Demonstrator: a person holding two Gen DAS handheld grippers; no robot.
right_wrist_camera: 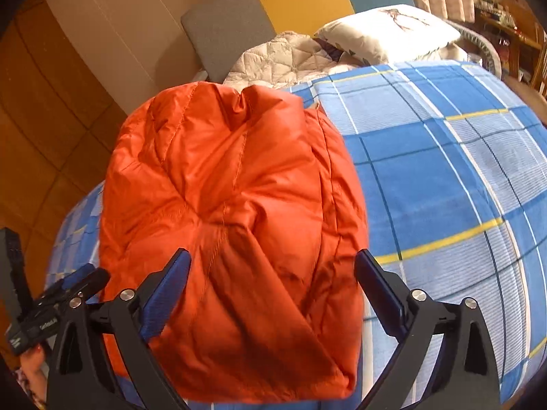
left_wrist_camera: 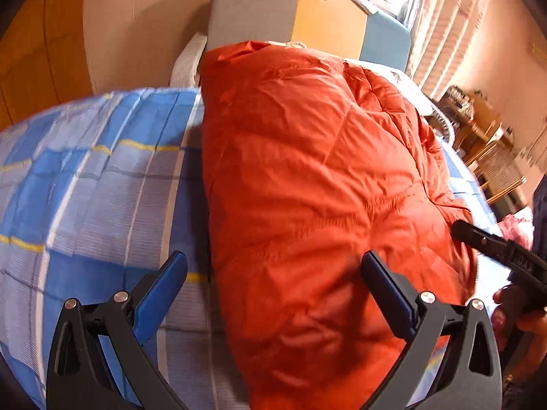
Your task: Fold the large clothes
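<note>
Spread fingers [right_wrist_camera: 376,294] above orange jacket [right_wrist_camera: 232,205]

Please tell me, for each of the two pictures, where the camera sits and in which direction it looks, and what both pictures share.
Left wrist view: sits on the left gripper, looking down along its open blue fingers at the puffy orange quilted jacket; the right gripper and a hand show at right.
Right wrist view: sits on the right gripper, jaws open, looking down at the jacket; the left gripper shows at lower left.
Shared: the jacket, the blue checked bedsheet and the grey, yellow and blue headboard.
</note>
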